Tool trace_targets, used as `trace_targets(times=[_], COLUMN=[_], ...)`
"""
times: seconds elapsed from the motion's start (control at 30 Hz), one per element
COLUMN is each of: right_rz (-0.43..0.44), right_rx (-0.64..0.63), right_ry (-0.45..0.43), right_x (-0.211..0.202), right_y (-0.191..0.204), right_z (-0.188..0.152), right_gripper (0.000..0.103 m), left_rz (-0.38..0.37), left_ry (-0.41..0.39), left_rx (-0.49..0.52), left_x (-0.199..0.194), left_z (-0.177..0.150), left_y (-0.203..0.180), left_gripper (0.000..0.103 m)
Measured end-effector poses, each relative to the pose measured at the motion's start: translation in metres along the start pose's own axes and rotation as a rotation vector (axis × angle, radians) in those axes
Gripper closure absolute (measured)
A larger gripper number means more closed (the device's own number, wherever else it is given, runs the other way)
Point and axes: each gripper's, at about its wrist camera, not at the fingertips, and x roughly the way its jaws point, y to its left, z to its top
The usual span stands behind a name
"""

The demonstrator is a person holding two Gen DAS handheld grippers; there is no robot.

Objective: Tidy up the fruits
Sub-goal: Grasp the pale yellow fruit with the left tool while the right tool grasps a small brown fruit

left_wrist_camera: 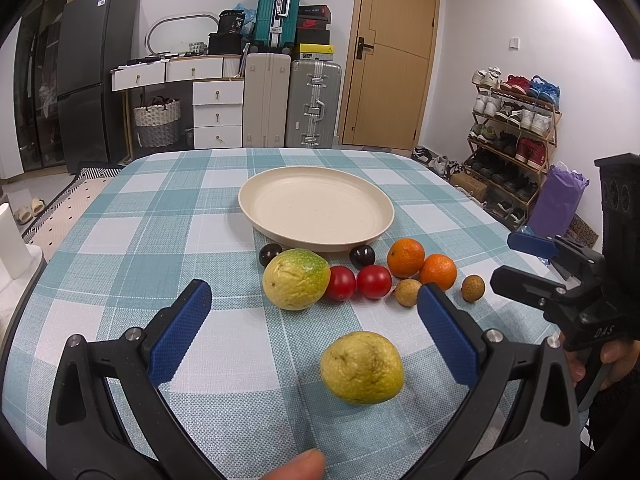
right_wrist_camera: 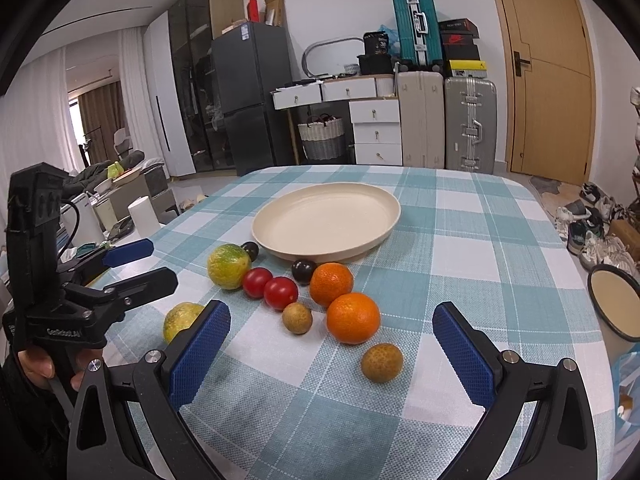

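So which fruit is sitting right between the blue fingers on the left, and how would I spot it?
Start at the cream plate on the checked tablecloth and come toward the camera, past the row of fruit in front of it. Alone on the cloth lies a yellow-green guava, apart from the rest. Its twin touches a red tomato; this one touches nothing.

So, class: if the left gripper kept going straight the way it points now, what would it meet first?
Most likely the near yellow-green fruit, lying on the tablecloth between the open fingers of the left gripper. It sits right of centre, so contact is probable, not certain.
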Motion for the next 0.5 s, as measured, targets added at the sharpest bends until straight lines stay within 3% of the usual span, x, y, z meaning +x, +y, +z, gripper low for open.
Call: trace_targets(times=[0.17, 0.5], right_rz=[0.003, -0.054], right_rx=[0.052, 0.036], right_ry=[0.037, 0.200], right_x=[0.007, 0.029], right_y=[-0.011, -0.016], right_z=[0.000, -0.003], right_gripper=[0.000, 0.000], left_rz=[0.005, -0.006], left_ry=[0.004, 0.123], left_rx=[0.004, 0.055], left_x=[0.001, 0.010], left_z=[-0.001, -0.007], left_y=[0.000, -0.011], left_gripper=[0.000, 0.000])
